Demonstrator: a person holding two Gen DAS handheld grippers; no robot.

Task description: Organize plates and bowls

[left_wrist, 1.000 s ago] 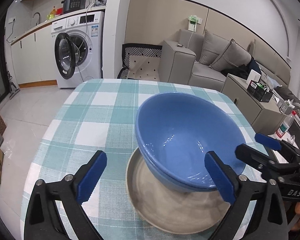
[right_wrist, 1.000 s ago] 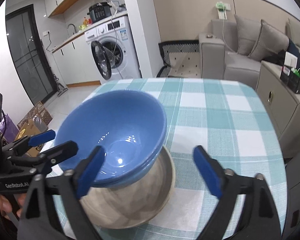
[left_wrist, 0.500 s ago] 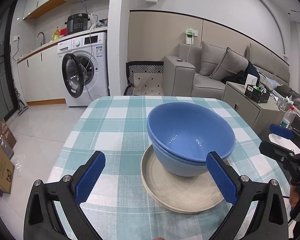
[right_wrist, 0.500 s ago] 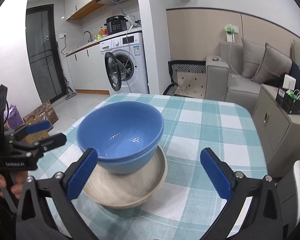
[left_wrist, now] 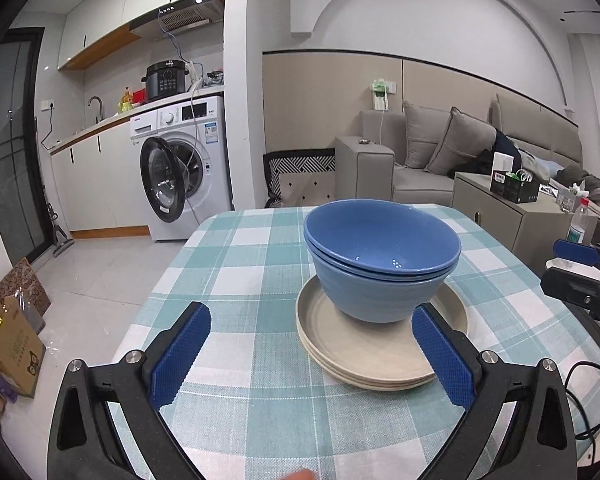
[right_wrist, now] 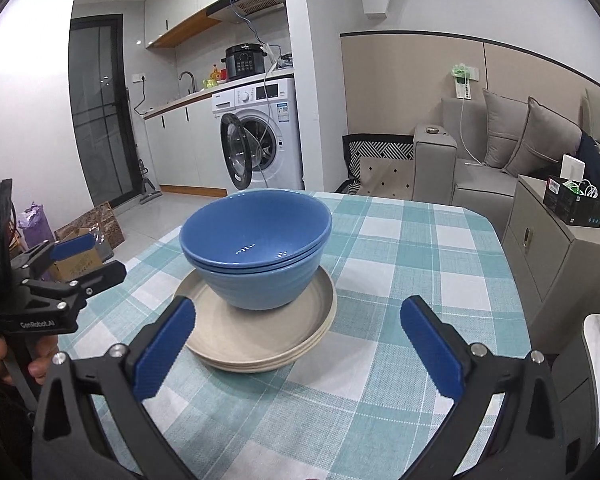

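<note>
Bowls (left_wrist: pixel 380 264) sit nested on the plates (left_wrist: pixel 380 356) at frame centre on the bench (left_wrist: pixel 240 280). Both tools, left (left_wrist: pixel 312 356) and right (right_wrist: pixel 300 354), are released, empty, and now farther back from the stack than before.

Left wrist view: looks forward and slightly down between own blue-padded left gripper (left_wrist: pixel 310 350) fingers, from near edge of teal-and-white checked tablecloth (left_wrist: pixel 236 276), facing white front-loading washing machine (left_wrist: pixel 180 168) and grey fabric sofa (left_wrist: pixel 428 160).

Right wrist view: same heading, set further right, over right gripper (right_wrist: pixel 300 346).

Both near stacked blue ceramic bowls (left_wrist: pixel 380 264) on stacked beige round plates (left_wrist: pixel 364 356).

Shared: bowls, plates, cloth, washer, sofa; each view catches other gripper at its edge.
</note>
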